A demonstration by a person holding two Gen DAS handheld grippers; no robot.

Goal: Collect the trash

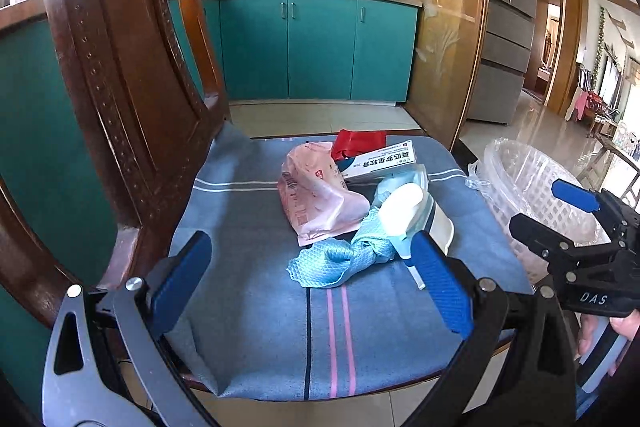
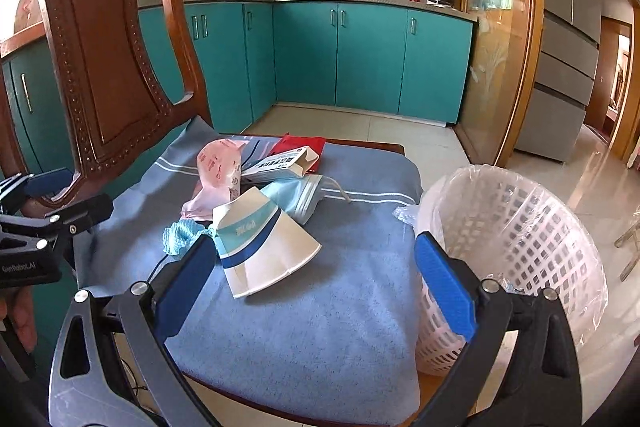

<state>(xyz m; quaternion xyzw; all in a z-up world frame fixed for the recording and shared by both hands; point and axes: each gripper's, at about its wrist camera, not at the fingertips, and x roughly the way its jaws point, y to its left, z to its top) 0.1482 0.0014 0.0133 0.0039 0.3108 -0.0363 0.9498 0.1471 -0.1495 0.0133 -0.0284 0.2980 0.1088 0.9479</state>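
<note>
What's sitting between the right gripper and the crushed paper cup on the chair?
Nothing: only bare blue towel separates the open right gripper from the paper cup, clearest in the right wrist view.

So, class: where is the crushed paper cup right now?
The paper cup lies on the chair cushion, mid-frame in the right wrist view, beside the blue cloth, left of the basket.

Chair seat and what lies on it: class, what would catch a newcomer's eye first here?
A heap of trash in the middle of the blue striped seat cloth: a crushed paper cup nearest, a pink plastic bag and a small carton behind it. Just right of the chair stands a white lattice basket with a clear liner. Both open grippers, left and right, hover unloaded.
</note>
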